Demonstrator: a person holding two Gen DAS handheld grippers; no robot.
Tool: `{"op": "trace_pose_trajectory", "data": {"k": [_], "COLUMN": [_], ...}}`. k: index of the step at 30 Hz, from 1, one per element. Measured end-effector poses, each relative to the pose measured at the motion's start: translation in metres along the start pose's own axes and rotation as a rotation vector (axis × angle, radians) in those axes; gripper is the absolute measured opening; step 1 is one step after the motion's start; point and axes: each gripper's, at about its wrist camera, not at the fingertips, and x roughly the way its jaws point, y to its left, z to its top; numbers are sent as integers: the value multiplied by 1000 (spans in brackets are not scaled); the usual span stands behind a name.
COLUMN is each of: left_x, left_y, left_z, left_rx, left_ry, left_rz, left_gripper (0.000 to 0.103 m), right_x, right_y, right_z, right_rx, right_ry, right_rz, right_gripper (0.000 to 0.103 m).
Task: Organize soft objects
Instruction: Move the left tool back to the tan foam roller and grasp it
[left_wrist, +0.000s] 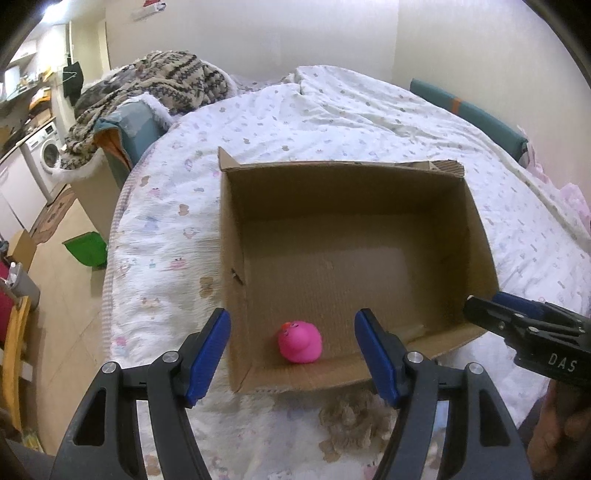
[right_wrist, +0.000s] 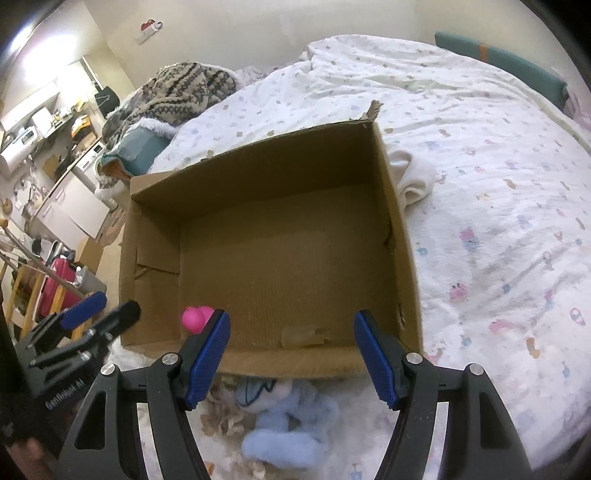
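An open cardboard box (left_wrist: 476, 221) lies on the bed; it also shows in the right wrist view (right_wrist: 399, 236). A pink rubber duck (left_wrist: 300, 342) sits inside near the front wall, partly hidden in the right wrist view (right_wrist: 195, 317). My left gripper (left_wrist: 292, 354) is open and empty above the box's front edge, over the duck. My right gripper (right_wrist: 291, 356) is open and empty above the front edge too. A light blue plush toy (right_wrist: 288, 424) and a beige fluffy thing (left_wrist: 354, 417) lie on the bed in front of the box.
The bed (left_wrist: 332, 110) has a white patterned cover. A folded white cloth (right_wrist: 413, 177) lies right of the box. A knitted blanket (left_wrist: 170, 81) is piled at the far left. A green bin (left_wrist: 86, 248) and a washing machine (left_wrist: 46, 155) stand beside the bed.
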Motion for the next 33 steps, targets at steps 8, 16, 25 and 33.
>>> {"op": "trace_pose_trajectory", "data": {"k": [8,16,25,33], "left_x": [-27,-35,-36,-30], "left_y": [10,17,12,22], "left_z": [-18,-40,-76,-84], "left_rx": [-30,-75,-97,-158], "left_ry": [0,80,174,199], "left_rz": [-12,-19,-16,4], "left_gripper": [67,67,67,67], "right_x": [-24,-39,-49,-50], "right_y": [-3,1,2,-12], "right_z": [-23,-42,-57,-58], "right_rx": [16,27,66,143], "right_ry": [8,17,4,5], "right_rz": [14,23,-24,-13], "right_gripper": [73,73,73,73]}}
